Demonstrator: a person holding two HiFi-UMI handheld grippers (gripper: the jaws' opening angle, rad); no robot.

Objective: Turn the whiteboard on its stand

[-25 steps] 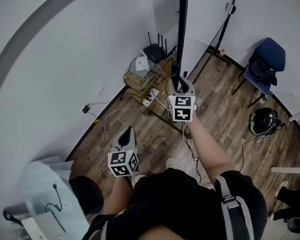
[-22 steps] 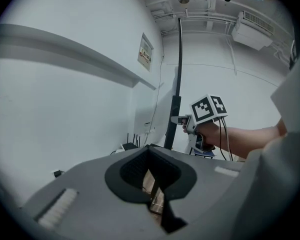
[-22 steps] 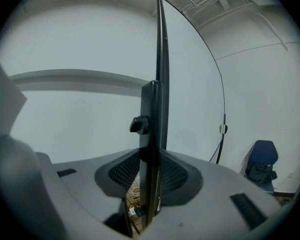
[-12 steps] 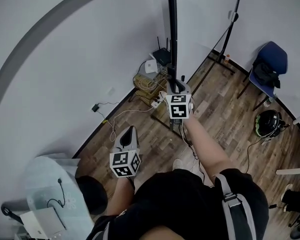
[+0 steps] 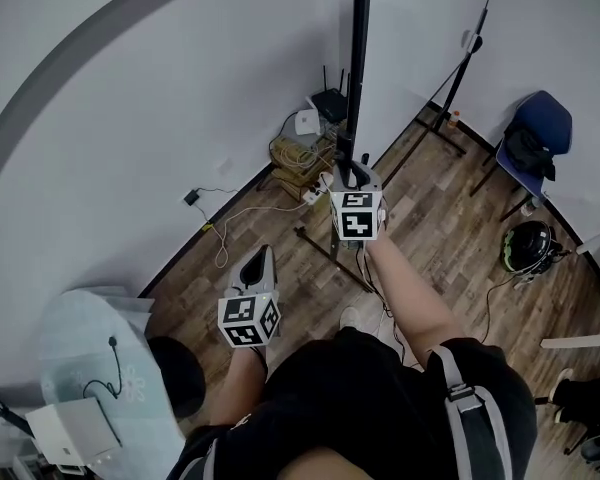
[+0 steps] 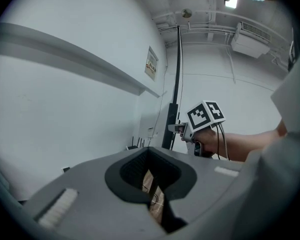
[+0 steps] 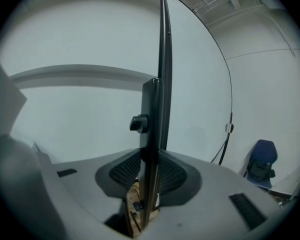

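Two hand-held grippers appeared in the head view above a brown wood-plank floor (image 5: 450, 218). The right gripper (image 5: 352, 171), held forward on an outstretched bare arm, had its jaws pressed onto the thin black upright edge of the large white whiteboard (image 5: 358, 48). The board stood edge-on to the camera, rising out of the top of the view, beside the white wall (image 5: 130, 118). In the right gripper view, the right gripper (image 7: 149, 184) pinched that dark edge between its ribbed pads, just below a small black round knob (image 7: 138, 123). The pale face of the whiteboard (image 7: 195, 84) swept away to the right. The left gripper (image 5: 259, 264) hung lower and nearer the person, well apart from the board and off the right edge of a round glass tabletop (image 5: 80, 358). In the left gripper view, the left gripper (image 6: 151, 160) showed its jaws drawn together, with only a sliver of floor visible between them and nothing held. The right gripper (image 6: 176, 128) was visible ahead against the board's edge. A black router with antennas (image 5: 329, 103), a small white box (image 5: 307, 121) and a tangle of cables (image 5: 295, 153) lay on the floor at the foot of the wall. A blue chair (image 5: 535, 133) and a black helmet (image 5: 528, 245) stood further right.
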